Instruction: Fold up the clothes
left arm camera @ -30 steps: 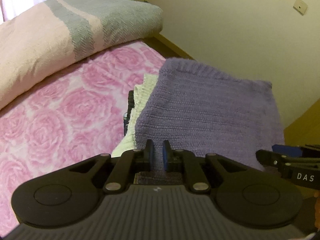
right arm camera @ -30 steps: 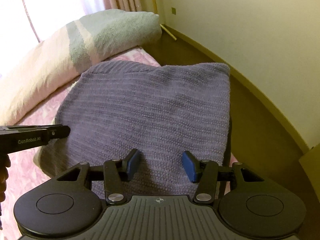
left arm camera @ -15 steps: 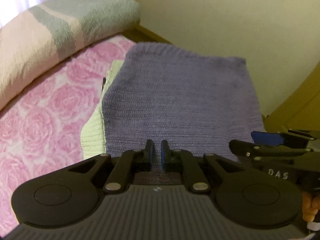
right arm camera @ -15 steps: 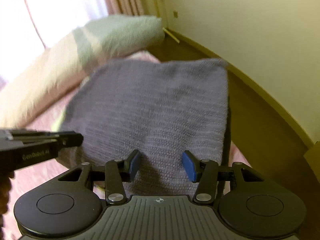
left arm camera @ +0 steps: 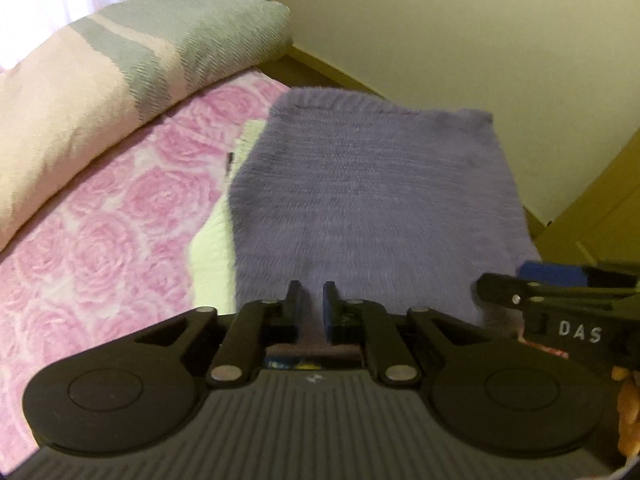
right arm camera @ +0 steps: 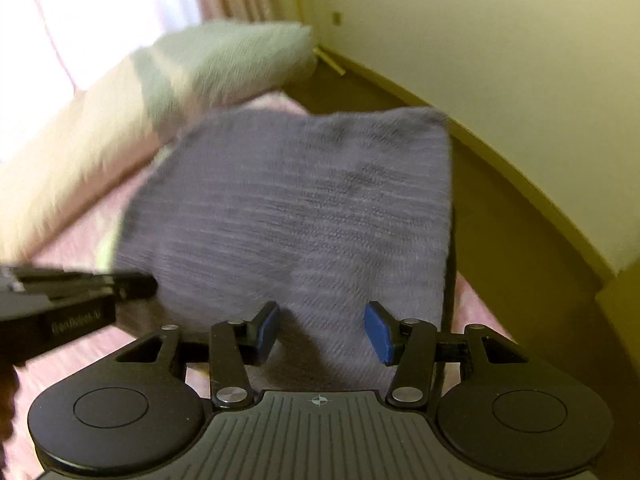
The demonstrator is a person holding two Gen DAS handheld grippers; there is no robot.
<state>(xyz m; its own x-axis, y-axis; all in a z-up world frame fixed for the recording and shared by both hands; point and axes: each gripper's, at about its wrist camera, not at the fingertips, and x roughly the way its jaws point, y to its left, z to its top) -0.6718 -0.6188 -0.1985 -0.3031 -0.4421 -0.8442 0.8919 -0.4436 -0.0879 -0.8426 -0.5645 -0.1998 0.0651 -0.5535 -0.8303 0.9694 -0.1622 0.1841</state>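
Item: purple sweater (left arm camera: pixel 372 196), folded, ribbed knit, roughly rectangular; it now lies flatter and squarer across the bed edge than a second ago, when it draped at a slant. Your left gripper (left arm camera: pixel 312 306) keeps its narrow gap, the sweater's near hem between the fingers; whether it grips, you cannot tell. Your right gripper (right arm camera: pixel 322 330) stays wide apart over the knit, holding nothing. Beneath: a pale green garment (left arm camera: pixel 214 240) showing at the left, on a pink rose-patterned bedspread (left arm camera: pixel 100 240). Behind: a rolled pink and grey blanket (left arm camera: pixel 132 68). Beside: cream wall (left arm camera: pixel 440 28), wooden floor (right arm camera: pixel 512 216). Both views are motion-blurred.
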